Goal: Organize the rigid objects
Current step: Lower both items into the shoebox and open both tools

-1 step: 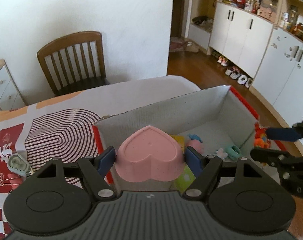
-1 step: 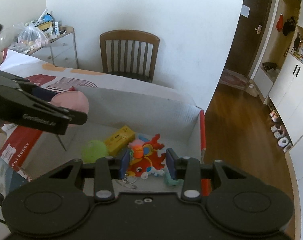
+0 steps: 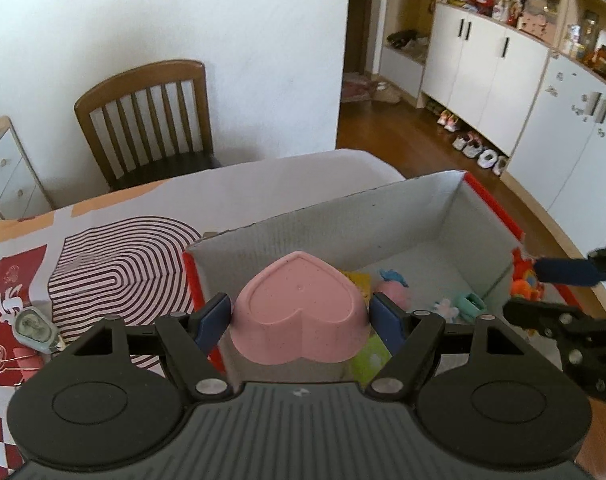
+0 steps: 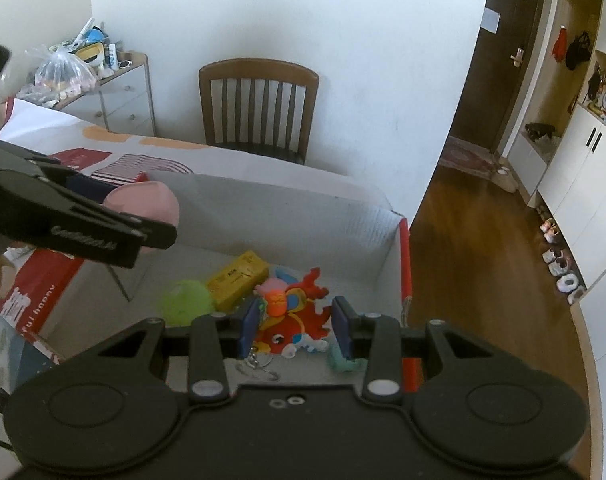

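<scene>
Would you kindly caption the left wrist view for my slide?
Left gripper holds a pink heart-shaped dish above an open cardboard box of small toys.

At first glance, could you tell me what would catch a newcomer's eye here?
A pink heart-shaped dish is clamped in the left gripper over the near end of the grey-lined cardboard box. Inside the box, a red-orange fish toy lies under the right gripper, beside a yellow block.

Cardboard box [image 4: 287, 216], open-topped, white inside, red outer edge. Contents: yellow block [image 4: 237, 278] near the box's middle; green fuzzy ball [image 4: 185, 300] just left of it; red fish toy [image 4: 293, 320] nearest the camera. Right gripper [image 4: 295, 326] above the box, jaws apart, astride the fish, no contact discernible. Left gripper [image 4: 83, 222] over the box's left wall, holding pink heart dish [image 4: 143, 200]. 1 wooden chair [image 4: 259, 112] beyond the box.
</scene>
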{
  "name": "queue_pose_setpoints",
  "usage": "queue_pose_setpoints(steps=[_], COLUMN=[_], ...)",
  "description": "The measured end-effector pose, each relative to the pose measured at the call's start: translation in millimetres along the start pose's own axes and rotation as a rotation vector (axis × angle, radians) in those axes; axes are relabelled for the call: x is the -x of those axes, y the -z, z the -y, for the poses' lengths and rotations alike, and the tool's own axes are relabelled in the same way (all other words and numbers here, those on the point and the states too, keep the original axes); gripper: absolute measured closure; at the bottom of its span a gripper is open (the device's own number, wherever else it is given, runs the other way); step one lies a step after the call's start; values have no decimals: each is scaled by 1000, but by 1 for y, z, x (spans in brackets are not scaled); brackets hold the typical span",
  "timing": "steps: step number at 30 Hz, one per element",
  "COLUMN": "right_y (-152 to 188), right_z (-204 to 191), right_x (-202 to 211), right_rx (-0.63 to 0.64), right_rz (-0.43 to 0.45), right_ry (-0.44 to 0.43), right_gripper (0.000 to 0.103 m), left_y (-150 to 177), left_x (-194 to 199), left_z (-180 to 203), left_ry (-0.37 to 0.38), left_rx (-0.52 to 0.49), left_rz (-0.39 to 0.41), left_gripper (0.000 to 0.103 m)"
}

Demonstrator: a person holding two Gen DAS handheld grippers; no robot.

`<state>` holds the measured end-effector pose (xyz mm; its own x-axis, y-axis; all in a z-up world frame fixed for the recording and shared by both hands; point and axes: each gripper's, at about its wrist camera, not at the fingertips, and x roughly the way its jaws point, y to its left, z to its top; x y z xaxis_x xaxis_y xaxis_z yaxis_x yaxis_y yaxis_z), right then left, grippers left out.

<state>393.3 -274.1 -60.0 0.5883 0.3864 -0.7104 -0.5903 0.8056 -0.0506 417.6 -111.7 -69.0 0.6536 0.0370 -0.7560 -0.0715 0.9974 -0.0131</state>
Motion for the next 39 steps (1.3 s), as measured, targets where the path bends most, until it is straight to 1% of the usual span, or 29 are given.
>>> queue_pose_setpoints(steps=[6, 11, 16, 18, 20, 24, 31, 39], right_y=[2, 5, 10, 12, 13, 15, 18, 16], right_z=[6, 8, 9, 7, 7, 6, 5, 6], right_x=[-24, -43, -56, -60, -63, -70, -72, -74], right_rx=[10, 32, 44, 54, 62, 74, 90, 76], right_rz=[-31, -61, -90, -100, -107, -129, -147, -180], right_ry=[-21, -26, -38, -44, -46, -57, -59, -60], right_gripper=[65, 65, 65, 65, 65, 65, 65, 63], left_y=[-6, -8, -8, -7, -7, -3, 1, 1], left_x=[-32, -49, -64, -67, -70, -80, -89, -92], left_z=[5, 18, 19, 23, 26, 32, 31, 28], left_ry=[-15, -44, -51, -68, -57, -64, -44, -25], left_rx=[30, 1, 17, -3, -6, -18, 7, 28], left_rz=[-58, -78, -110, -108, -118, -152, -200, -218], left_gripper=[27, 27, 27, 27, 27, 27, 27, 26])
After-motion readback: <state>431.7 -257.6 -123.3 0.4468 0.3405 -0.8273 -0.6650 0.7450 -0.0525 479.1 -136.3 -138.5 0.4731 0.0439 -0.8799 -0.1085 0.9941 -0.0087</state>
